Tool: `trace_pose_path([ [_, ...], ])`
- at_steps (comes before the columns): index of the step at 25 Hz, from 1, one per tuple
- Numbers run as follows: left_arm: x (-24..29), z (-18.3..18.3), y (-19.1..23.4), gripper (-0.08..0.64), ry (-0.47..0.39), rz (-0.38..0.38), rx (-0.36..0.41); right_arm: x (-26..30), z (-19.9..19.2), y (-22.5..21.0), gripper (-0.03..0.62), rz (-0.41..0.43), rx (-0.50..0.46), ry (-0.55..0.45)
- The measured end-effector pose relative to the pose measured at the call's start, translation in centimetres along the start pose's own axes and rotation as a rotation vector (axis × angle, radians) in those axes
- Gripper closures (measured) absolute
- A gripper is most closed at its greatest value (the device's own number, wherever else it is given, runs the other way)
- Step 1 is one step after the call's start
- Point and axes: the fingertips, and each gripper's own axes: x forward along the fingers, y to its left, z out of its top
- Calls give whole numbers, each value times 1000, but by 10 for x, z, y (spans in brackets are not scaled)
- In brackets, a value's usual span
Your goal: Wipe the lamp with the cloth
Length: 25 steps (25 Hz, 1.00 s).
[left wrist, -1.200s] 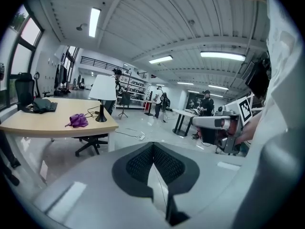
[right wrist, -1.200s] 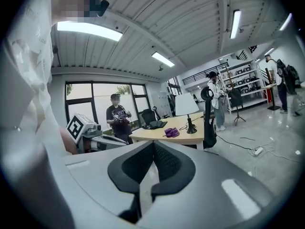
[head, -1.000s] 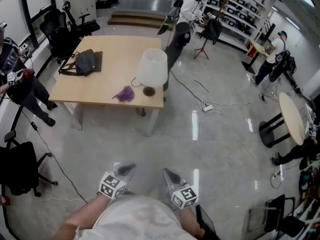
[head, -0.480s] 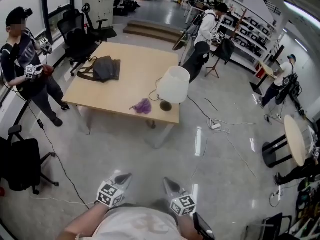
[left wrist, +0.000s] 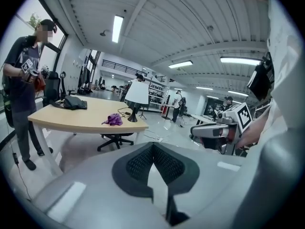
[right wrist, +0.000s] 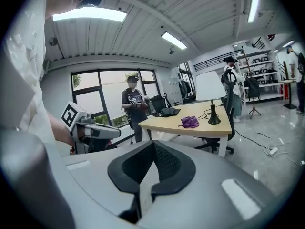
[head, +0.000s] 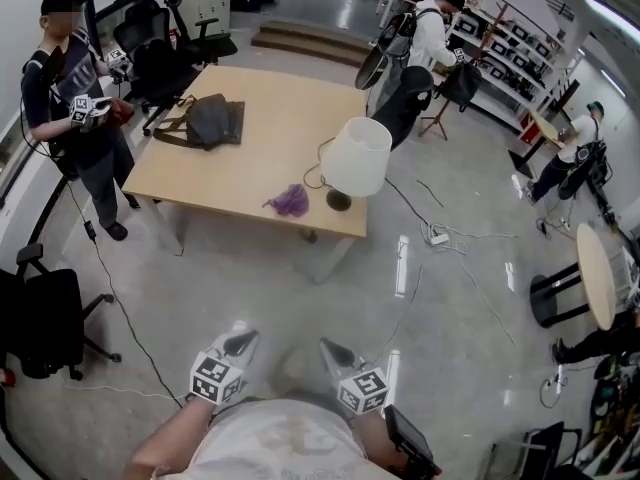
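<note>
A lamp with a white shade and dark base stands at the near right corner of a light wooden table. Beside it to the left lies a crumpled purple cloth. Both also show far ahead in the left gripper view, lamp and cloth, and in the right gripper view, lamp and cloth. My left gripper and right gripper hang close to my body, well short of the table, both shut with nothing held.
A dark bag lies on the table's far side. A person stands left of the table, others stand behind it. Cables trail on the floor at right. Black office chairs stand at left.
The table, lamp and cloth have shifted right and nearer in the head view as I walked toward them. Both grippers stayed shut by my body.
</note>
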Motion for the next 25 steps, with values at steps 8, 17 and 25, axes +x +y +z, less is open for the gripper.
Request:
trace_pose_path([
  [8,63,23,13,558,35,-10,30,34,21,-57,580,16,2,-10],
  [17,137,75,14,558,42,-52,98,50,49,-133,578,-32,33,-59],
  [25,175,91,20,558,68,-43,136,53,67,-176,578,-55,36,-81],
])
